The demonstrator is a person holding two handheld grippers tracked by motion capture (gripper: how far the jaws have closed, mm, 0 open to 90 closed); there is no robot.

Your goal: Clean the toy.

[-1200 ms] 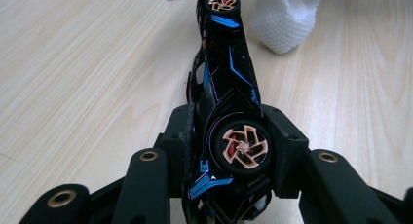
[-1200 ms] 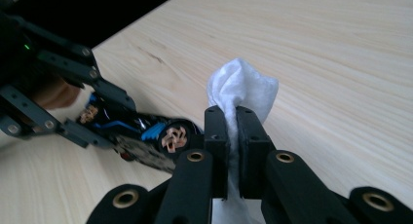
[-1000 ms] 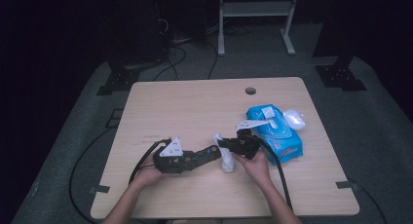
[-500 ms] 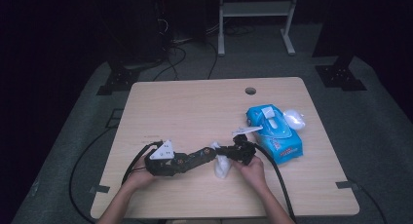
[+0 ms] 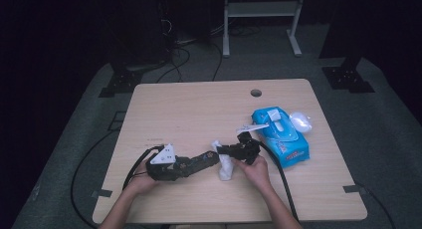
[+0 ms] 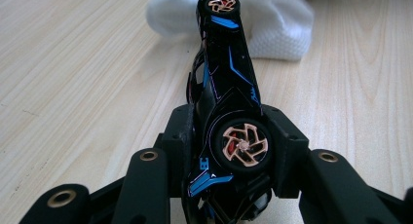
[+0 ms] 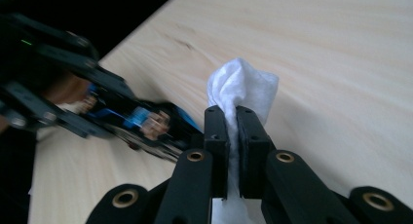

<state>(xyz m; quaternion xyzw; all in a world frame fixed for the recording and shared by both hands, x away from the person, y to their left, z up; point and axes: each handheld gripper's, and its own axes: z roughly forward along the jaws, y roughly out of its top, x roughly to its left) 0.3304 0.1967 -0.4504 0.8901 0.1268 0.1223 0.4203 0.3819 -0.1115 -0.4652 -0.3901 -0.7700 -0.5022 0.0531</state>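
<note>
Toy car in my left tongs, wipe in my right

My left gripper (image 6: 229,151) is clenched on a black toy car (image 6: 226,87) with blue stripes and copper wheels, held low over the wooden table (image 5: 199,109), its nose against the white wipe (image 7: 241,87). My right gripper (image 7: 233,136) pinches that wipe tight between its jaws. The blue wipe pack (image 5: 281,134) lies just beside my right hand (image 5: 256,171).

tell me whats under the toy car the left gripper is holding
Bare wooden table lies below the toy car; its far end meets the white wipe. The car's own underside is hidden.
</note>
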